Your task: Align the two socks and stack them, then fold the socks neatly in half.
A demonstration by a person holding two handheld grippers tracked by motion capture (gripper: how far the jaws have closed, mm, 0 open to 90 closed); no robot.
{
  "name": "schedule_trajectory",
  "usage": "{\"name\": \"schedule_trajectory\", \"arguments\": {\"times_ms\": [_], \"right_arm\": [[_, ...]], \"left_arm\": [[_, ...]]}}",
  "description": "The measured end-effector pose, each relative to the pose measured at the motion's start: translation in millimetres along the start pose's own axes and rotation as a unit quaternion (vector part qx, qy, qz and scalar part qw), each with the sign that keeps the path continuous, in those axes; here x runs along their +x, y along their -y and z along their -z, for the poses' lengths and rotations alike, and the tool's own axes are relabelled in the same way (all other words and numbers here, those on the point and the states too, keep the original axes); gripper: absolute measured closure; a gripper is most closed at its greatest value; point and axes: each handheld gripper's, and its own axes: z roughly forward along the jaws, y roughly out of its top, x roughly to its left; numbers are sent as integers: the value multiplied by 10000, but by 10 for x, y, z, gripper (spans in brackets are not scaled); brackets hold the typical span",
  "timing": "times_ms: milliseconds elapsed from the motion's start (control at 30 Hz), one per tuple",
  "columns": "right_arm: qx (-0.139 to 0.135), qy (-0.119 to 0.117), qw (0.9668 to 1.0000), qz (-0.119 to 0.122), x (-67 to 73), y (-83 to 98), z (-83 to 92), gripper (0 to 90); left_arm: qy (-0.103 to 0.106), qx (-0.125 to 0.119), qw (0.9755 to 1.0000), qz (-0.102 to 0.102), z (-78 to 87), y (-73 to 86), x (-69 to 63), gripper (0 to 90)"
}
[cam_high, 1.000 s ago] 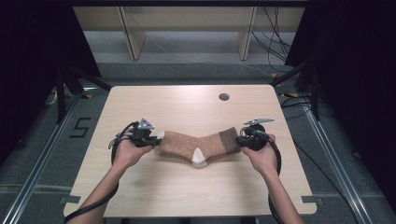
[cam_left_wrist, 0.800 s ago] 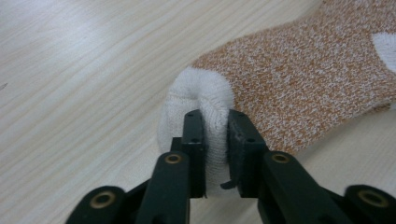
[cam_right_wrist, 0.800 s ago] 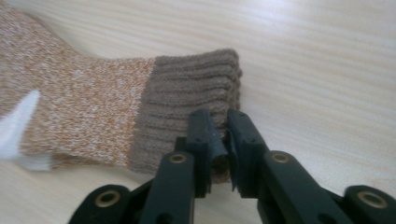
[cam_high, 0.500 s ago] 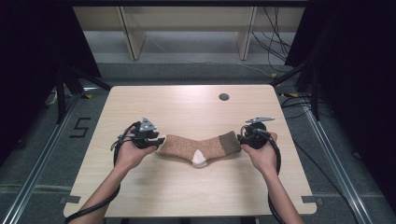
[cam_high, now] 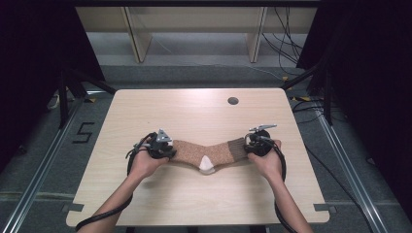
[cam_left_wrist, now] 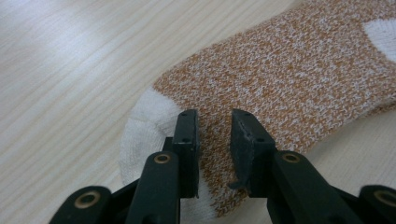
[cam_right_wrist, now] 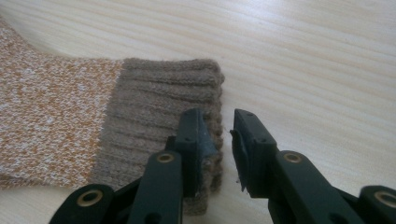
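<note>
A speckled orange-brown sock (cam_high: 201, 154) lies stretched flat across the near half of the desk (cam_high: 194, 111), a gripper at each end. The left gripper (cam_left_wrist: 213, 122) has let go: its jaws, which have just been closing a little, stand slightly apart over the white toe (cam_left_wrist: 144, 126), pressing nothing. The right gripper (cam_right_wrist: 218, 122) is likewise released, its jaws also just narrowing, straddling the edge of the ribbed brown cuff (cam_right_wrist: 163, 93) without clamping it.
</note>
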Motion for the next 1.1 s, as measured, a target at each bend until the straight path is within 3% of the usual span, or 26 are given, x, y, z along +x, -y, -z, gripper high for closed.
{"name": "schedule_trajectory", "arguments": {"times_ms": [33, 133, 200, 267, 433, 533, 600, 633, 667, 700, 733, 767, 833, 867, 900, 1000, 1100], "right_arm": [[-20, -15, 10000, 75, -13, 0, 6, 719], [-179, -2, 9998, -39, -15, -11, 89, 633], [-304, 29, 9994, -165, -17, -20, 171, 592], [-417, 46, 9988, -259, -48, -23, 226, 553], [-452, 110, 9978, -464, -165, 8, 289, 468], [-445, 43, 9969, -651, -219, 72, 314, 442], [-476, 40, 9973, -555, -271, 116, 318, 427], [-431, 51, 9966, -704, -259, 137, 331, 419], [-458, 21, 9973, -568, -298, 167, 331, 414], [-385, -51, 9967, -711, -286, 173, 349, 411], [-447, 34, 9969, -639, -297, 196, 340, 407], [-395, -36, 9961, -791, -288, 189, 353, 404], [-370, -41, 9963, -773, -297, 191, 346, 397], [-416, 53, 9981, -461, -341, 195, 326, 394], [-401, -49, 9973, -613, -316, 181, 326, 392], [-340, -151, 9968, -707, -272, 158, 311, 386], [-312, -282, 9978, -518, -281, 137, 245, 378]], "left_arm": [[-9, -1, 10000, 1, 7, 0, -5, 701], [-25, -177, 9998, -58, 93, 0, -9, 608], [-127, -545, 9983, 146, 172, 12, -7, 530], [-270, -724, 9966, 272, 276, 43, 43, 463], [-407, -907, 9916, 826, 467, 169, 221, 349], [-444, -854, 9902, 1009, 532, 233, 291, 313], [-412, -817, 9897, 1099, 544, 264, 300, 303], [-381, -861, 9890, 1137, 537, 279, 295, 299], [-356, -865, 9889, 1152, 535, 286, 290, 296], [-306, -830, 9893, 1161, 535, 292, 281, 295], [-287, -818, 9894, 1162, 536, 295, 273, 295], [-319, -831, 9890, 1182, 536, 300, 256, 296], [-267, -844, 9887, 1210, 532, 317, 242, 297], [-282, -849, 9886, 1211, 534, 324, 237, 297], [-267, -853, 9885, 1223, 537, 335, 235, 299], [-200, -900, 9869, 1325, 516, 379, 220, 305], [-200, -827, 9868, 1375, 472, 400, 220, 309]]}}
